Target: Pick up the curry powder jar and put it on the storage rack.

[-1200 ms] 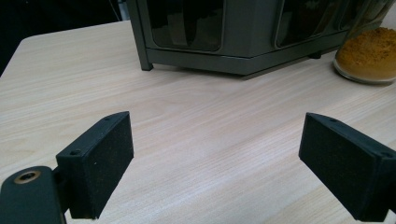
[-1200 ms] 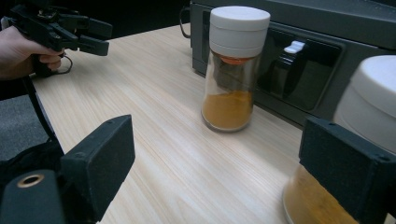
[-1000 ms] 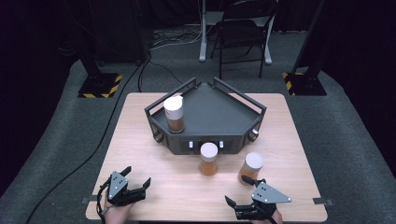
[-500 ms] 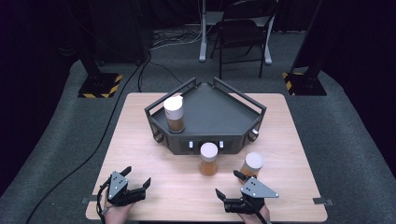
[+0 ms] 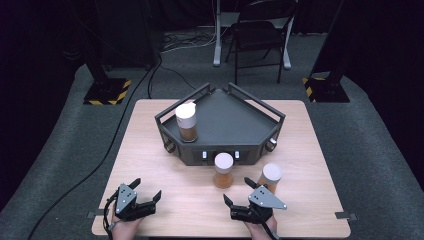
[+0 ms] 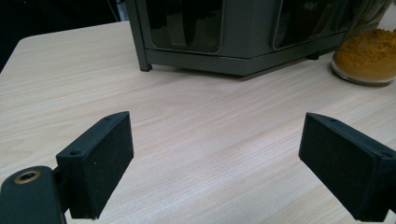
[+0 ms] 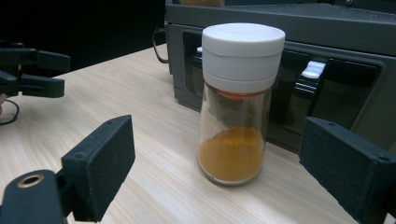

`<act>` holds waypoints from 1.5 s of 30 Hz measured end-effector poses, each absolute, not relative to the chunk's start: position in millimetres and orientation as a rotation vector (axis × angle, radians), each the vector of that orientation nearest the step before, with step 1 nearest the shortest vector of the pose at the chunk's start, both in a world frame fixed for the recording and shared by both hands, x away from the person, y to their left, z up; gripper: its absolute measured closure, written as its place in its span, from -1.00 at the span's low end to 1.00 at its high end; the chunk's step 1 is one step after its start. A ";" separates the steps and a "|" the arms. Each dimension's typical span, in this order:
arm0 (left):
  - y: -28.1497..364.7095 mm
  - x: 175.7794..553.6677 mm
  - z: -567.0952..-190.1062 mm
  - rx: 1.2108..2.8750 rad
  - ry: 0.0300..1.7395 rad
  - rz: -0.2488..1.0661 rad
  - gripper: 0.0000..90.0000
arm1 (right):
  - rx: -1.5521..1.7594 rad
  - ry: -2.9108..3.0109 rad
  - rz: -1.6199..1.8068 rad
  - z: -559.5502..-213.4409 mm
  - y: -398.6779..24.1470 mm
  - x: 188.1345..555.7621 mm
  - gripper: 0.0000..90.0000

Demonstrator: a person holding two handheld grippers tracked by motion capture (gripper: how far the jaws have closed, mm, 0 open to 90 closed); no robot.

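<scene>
Right tool [image 5: 243, 191] sits near the worktop's [image 5: 150, 150] near edge, jaws apart with nothing between, lined up on the middle spice jar [image 5: 223, 170] just ahead, bare wood around it. Left tool [image 5: 141, 191] is apart too, well off left. Right gripper view shows orange powder filling the jar's lower part under a white cap. Another jar [image 5: 270, 176] stands right; a third [image 5: 186, 121] rides on the grey rack [image 5: 240, 120].
</scene>
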State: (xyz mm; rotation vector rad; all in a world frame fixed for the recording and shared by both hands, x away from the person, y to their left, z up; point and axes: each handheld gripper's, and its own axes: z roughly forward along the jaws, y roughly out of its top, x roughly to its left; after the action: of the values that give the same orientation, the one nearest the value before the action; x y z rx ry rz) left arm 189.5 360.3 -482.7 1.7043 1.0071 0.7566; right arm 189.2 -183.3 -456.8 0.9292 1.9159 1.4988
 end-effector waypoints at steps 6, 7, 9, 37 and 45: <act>360.5 189.7 -482.8 1.703 1.008 0.755 -0.77 | 0.945 1.880 1.470 -460.1 -172.4 191.9 -0.76; 360.6 189.7 -482.8 1.703 1.007 0.755 -0.77 | 0.946 1.879 1.468 -460.6 -171.6 192.8 -0.76; 360.6 189.7 -482.8 1.703 1.007 0.755 -0.77 | 0.952 1.874 1.467 -461.8 -170.0 194.6 -0.76; 361.6 190.4 -482.5 1.703 1.009 0.747 -0.77 | 0.998 1.866 1.460 -457.4 -152.7 228.2 -0.64; 361.7 190.6 -482.4 1.704 1.008 0.746 -0.77 | 0.976 1.861 1.465 -452.6 -148.0 234.3 -0.59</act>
State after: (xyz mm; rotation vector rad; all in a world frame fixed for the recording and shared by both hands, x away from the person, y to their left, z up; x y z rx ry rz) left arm 190.6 361.7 -482.4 1.7041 1.0084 0.7462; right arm 234.3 -148.0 -452.6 0.9759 1.8614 1.4654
